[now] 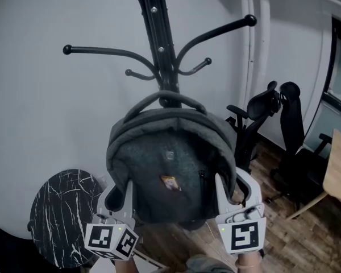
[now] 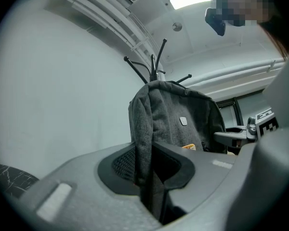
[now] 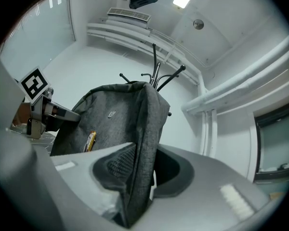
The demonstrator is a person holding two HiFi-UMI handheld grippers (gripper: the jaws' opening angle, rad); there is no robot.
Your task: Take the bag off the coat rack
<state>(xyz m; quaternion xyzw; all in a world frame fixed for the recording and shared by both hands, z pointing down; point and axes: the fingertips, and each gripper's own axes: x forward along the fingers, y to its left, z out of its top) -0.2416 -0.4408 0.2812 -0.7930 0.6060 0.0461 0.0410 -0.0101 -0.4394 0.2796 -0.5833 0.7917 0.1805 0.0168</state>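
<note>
A grey fabric backpack (image 1: 170,164) hangs in front of the black coat rack (image 1: 159,44), its top handle (image 1: 165,98) arching by the pole. My left gripper (image 1: 118,201) is shut on the bag's lower left edge (image 2: 145,148), the fabric pinched between the dark pads. On the lower right, the bag's other side edge (image 3: 144,143) is clamped in my right gripper (image 1: 237,195). A small orange tag (image 1: 169,182) shows on the bag's front. Whether the handle rests on a hook is hidden behind the bag.
A round black marble side table (image 1: 62,215) stands at the lower left by the white wall. Black office chairs (image 1: 273,129) and a wooden table edge (image 1: 338,172) are on the right, over wood flooring. Curved rack hooks (image 1: 216,33) spread above the bag.
</note>
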